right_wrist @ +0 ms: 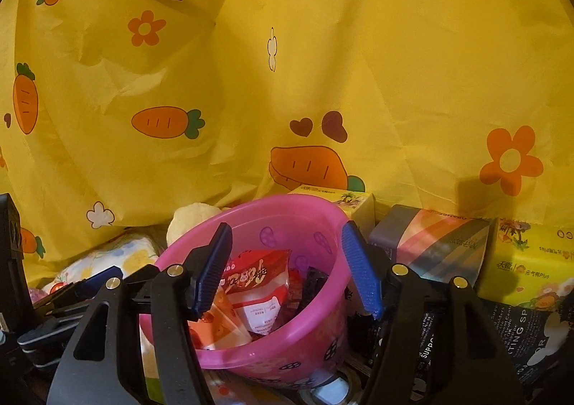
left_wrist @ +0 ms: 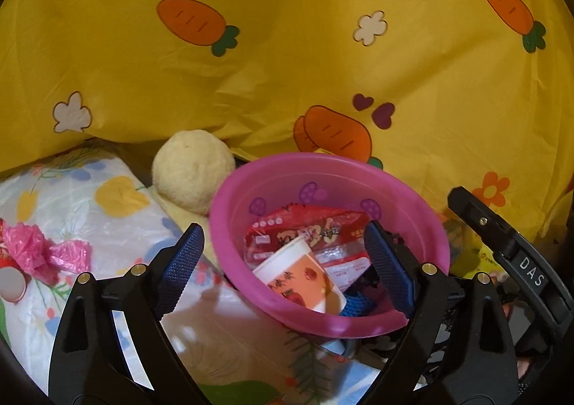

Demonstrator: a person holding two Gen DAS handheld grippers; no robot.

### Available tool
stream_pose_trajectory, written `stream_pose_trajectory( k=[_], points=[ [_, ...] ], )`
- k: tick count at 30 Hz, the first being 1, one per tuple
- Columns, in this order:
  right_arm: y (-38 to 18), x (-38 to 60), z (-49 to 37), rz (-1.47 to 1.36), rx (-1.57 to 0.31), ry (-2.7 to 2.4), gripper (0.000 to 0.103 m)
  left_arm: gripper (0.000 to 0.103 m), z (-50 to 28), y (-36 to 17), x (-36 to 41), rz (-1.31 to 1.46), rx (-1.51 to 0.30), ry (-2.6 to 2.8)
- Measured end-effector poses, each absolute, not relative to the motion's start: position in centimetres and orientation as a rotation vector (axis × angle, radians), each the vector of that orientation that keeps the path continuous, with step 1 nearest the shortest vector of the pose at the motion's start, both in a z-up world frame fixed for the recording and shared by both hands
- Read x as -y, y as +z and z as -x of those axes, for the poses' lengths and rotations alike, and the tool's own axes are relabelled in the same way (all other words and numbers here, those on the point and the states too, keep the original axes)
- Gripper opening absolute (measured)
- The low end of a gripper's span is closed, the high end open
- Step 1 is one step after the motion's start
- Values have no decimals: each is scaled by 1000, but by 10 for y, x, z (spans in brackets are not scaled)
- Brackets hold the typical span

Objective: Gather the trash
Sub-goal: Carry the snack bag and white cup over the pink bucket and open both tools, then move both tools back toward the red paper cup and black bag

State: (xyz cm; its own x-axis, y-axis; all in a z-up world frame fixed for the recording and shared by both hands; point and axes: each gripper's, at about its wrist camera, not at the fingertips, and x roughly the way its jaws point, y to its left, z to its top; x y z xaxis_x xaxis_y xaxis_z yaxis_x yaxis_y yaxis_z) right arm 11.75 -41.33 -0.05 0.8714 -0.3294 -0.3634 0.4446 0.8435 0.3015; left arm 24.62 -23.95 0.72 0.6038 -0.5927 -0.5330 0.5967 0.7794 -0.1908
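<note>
A pink plastic basin (left_wrist: 251, 186) (right_wrist: 323, 326) holds trash: a paper cup (left_wrist: 297, 275) with an orange print, lying on its side, a red snack wrapper (left_wrist: 305, 229) (right_wrist: 258, 272) and dark wrappers (right_wrist: 312, 283). My left gripper (left_wrist: 283, 272) is open, its fingers astride the basin's near rim. My right gripper (right_wrist: 287, 272) is open over the basin and holds nothing; its body (left_wrist: 516, 254) shows at the right of the left wrist view. A crumpled pink plastic bag (left_wrist: 39, 254) and a small white cup (left_wrist: 12, 284) lie at the far left on a floral pillow (left_wrist: 89, 204).
A yellow carrot-print cloth (left_wrist: 287, 46) (right_wrist: 323, 64) hangs behind everything. A cream plush ball (left_wrist: 192, 170) sits behind the basin. Tissue boxes (right_wrist: 527, 257), a striped box (right_wrist: 434, 243) and a black printed pack (right_wrist: 531, 336) stand to the right of the basin.
</note>
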Motion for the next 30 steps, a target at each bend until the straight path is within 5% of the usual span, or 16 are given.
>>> stream_pose_trajectory(
  k=[30],
  points=[
    [2, 276, -112, -202, -356, -172, 86, 97, -178, 20, 42, 58, -542, -151]
  ],
)
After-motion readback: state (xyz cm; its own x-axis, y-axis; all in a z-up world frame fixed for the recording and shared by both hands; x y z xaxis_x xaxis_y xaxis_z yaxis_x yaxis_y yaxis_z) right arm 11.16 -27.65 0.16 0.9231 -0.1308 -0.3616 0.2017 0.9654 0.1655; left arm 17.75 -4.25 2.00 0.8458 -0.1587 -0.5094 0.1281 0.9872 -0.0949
